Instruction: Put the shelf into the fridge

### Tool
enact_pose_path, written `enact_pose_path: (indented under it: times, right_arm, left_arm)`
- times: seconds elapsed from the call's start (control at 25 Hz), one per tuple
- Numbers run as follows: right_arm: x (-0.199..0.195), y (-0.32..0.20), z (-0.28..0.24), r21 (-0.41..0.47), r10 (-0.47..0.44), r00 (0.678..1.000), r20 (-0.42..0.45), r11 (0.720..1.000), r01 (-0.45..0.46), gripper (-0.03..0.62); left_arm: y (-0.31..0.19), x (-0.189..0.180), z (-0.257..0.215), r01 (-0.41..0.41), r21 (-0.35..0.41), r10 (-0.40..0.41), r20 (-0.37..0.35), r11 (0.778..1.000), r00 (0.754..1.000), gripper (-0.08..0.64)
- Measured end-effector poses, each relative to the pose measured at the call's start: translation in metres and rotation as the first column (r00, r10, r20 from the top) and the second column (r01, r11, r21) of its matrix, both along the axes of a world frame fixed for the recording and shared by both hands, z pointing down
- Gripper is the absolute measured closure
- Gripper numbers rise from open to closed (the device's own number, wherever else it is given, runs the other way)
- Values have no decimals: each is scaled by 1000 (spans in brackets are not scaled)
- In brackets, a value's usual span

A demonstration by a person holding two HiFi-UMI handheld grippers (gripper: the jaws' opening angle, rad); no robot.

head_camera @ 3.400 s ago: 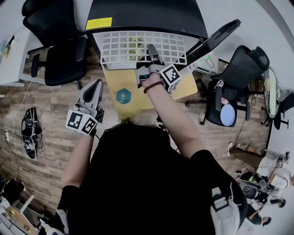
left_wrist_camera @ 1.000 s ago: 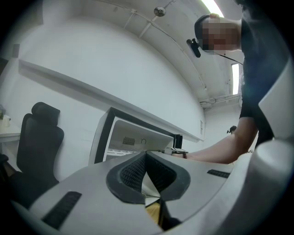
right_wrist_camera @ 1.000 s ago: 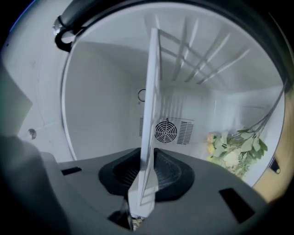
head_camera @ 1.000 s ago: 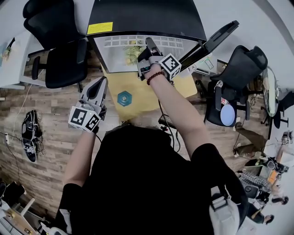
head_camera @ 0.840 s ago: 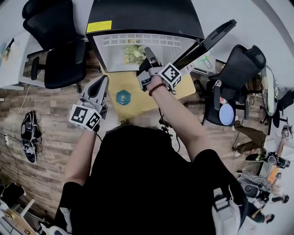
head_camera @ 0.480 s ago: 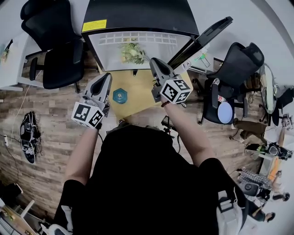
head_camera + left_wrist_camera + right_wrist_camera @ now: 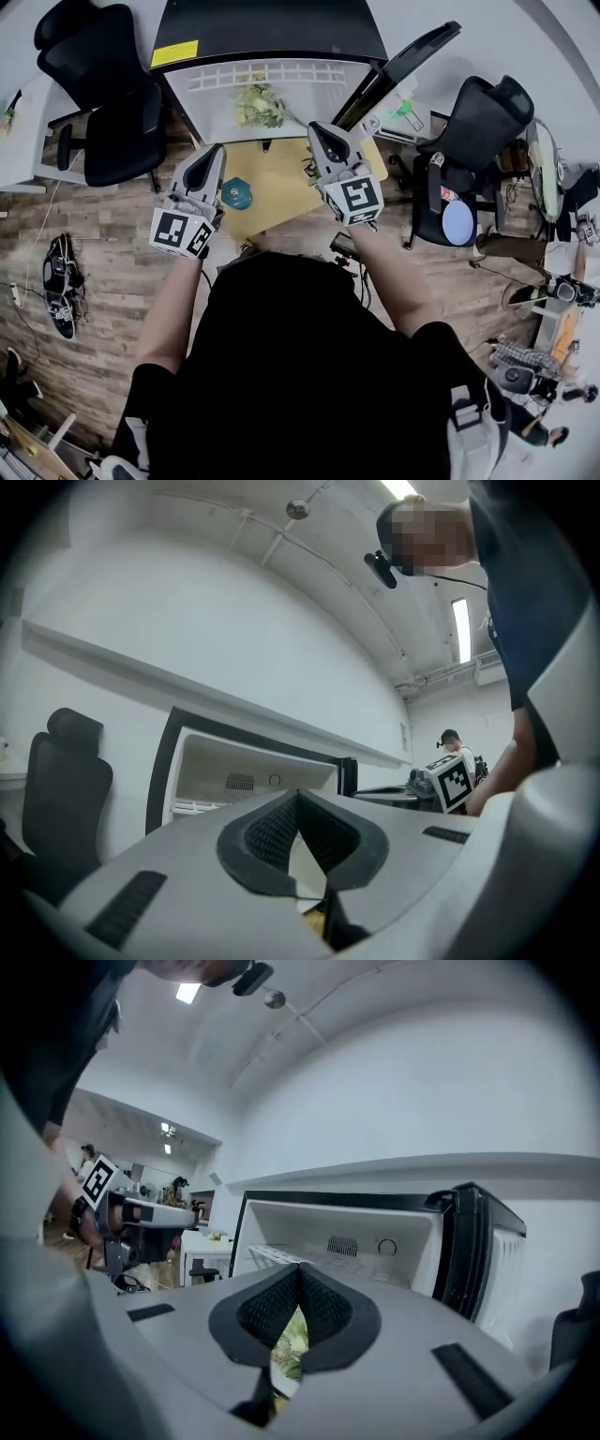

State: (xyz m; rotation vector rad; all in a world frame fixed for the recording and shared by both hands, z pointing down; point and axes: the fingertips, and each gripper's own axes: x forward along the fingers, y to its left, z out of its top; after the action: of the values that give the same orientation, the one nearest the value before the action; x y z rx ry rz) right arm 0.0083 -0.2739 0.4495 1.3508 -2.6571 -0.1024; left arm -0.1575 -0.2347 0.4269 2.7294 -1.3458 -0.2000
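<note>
The white wire shelf (image 7: 248, 75) lies inside the open fridge (image 7: 272, 33), level across the upper part of the compartment. Its long axis runs from side to side across the opening, and leafy greens (image 7: 255, 101) show beneath it. Neither gripper touches it.

Both grippers stand outside the fridge, over the yellow table (image 7: 272, 183) in front of it, and point toward the opening. The left gripper (image 7: 215, 153) has its jaws together with nothing between them; in the left gripper view the ribbed pads meet at the tip. The right gripper (image 7: 319, 133) is the same, jaws closed and empty, and its own view looks past the tip into the compartment, where the shelf's front edge shows along the left wall.

The shelf therefore lies straight ahead of both grippers and slightly above them in the head view. The right gripper is the nearer one, with its tip just short of the fridge's lower edge; the left gripper is farther out and off to the left side.

The shelf appears to be seated, so the placing looks done or nearly so. The fridge door (image 7: 394, 61) stands open to the right, close beside the right gripper. If closing it follows, that gripper is better placed to do it.
</note>
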Motion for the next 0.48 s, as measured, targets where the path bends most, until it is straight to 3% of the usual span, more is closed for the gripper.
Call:
enact_pose_path:
  times: [0.24, 0.48]
  right_arm:
    - [4, 5, -4, 38, -29, 999, -31, 999, 30, 578]
    - [7, 4, -13, 90, -3, 998, -64, 996, 9, 578]
  left_arm:
    - [-2, 2, -2, 1, 8, -1, -1, 1000, 1000, 541]
    - [-5, -5, -3, 15, 3, -15, -3, 1000, 1000, 541]
